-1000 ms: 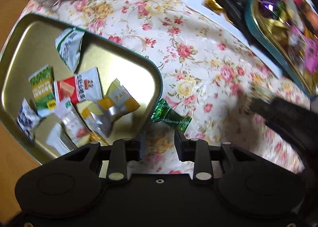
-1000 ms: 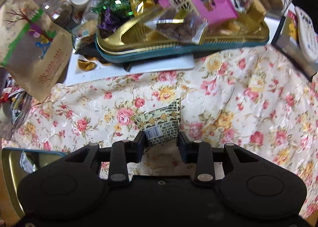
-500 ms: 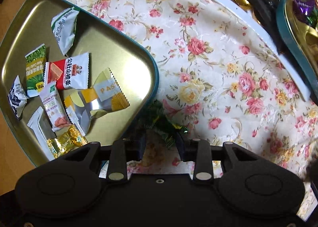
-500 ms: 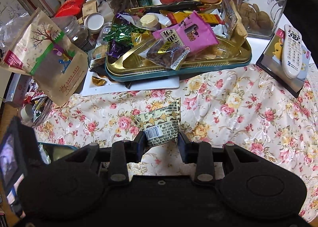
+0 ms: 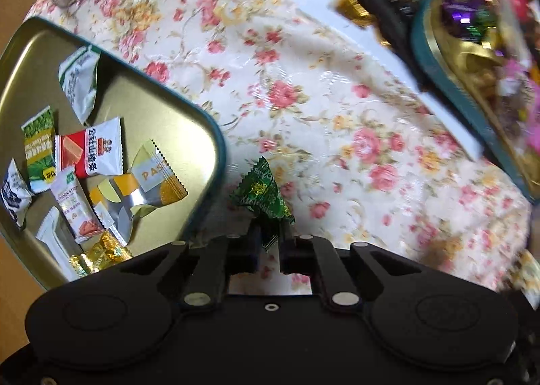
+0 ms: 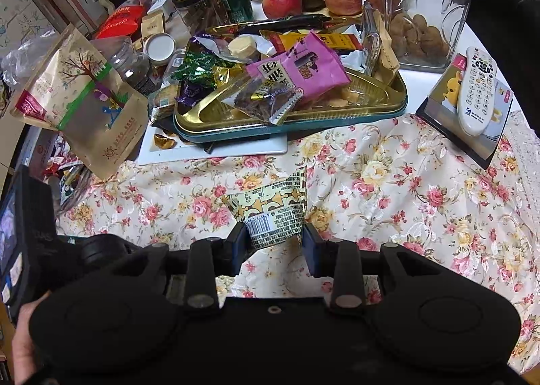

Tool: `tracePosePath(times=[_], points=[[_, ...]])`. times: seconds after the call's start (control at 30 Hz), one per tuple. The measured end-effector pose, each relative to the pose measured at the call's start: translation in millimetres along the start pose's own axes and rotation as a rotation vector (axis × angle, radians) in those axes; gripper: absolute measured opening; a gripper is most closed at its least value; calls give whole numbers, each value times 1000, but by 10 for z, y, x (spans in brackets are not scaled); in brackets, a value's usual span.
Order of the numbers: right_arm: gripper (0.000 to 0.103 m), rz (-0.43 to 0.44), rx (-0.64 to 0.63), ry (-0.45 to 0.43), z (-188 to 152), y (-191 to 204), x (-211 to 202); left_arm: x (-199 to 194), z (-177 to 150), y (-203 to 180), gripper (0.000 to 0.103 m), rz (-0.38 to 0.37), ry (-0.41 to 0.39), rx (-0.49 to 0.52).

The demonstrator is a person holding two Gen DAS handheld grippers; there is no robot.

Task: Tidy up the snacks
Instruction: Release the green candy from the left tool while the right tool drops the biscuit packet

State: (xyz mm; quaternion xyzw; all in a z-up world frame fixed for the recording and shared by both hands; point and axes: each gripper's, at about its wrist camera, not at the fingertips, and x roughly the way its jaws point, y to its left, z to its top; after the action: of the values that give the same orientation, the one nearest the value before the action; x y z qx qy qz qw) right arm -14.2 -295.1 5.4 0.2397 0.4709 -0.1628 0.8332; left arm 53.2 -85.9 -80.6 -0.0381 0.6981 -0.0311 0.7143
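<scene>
2 snacks are held at once. A green candy is pinched in the left gripper, whose jaws have just closed on its wrapper, just beside the rim of the gold tray that holds several wrapped snacks. The right gripper clamps a yellow patterned packet, jaws part open around it, above the floral tablecloth. Beyond sits a teal tin heaped with sweets, then a glass jar and a remote control.

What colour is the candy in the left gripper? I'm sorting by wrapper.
Green candy, clearest in the left wrist view.
</scene>
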Motion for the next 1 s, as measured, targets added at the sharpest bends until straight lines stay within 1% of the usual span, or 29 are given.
tracePosePath(times=[0.1, 0.2, 0.27, 0.4, 0.5, 0.57, 0.73, 0.8, 0.9, 1.0], points=[[37, 23, -9, -12, 12, 77, -58, -272, -20, 52, 13, -18, -31, 41], [37, 57, -36, -10, -10, 214, -93, -561, -10, 197, 13, -13, -101, 70], [37, 83, -56, -3, -39, 333, -105, -727, 35, 327, 13, 11, -144, 71], [37, 135, -114, 15, -108, 665, -99, -884, 187, 642, 13, 52, -189, 33], [37, 175, -164, 36, -187, 984, -59, -949, 252, 864, 13, 120, -220, 5], [37, 197, -207, 53, -261, 1213, -17, -938, 293, 996, 13, 150, -224, -10], [37, 248, -295, 106, -460, 1723, 106, -875, 377, 1320, 14, 173, -190, -45], [37, 263, -324, 119, -531, 1910, 139, -871, 406, 1422, 22, 183, -179, -55], [37, 275, -355, 129, -613, 2121, 172, -927, 429, 1567, 24, 166, -185, -73], [38, 284, -371, 139, -672, 2260, 215, -977, 420, 1682, 25, 171, -202, -78]])
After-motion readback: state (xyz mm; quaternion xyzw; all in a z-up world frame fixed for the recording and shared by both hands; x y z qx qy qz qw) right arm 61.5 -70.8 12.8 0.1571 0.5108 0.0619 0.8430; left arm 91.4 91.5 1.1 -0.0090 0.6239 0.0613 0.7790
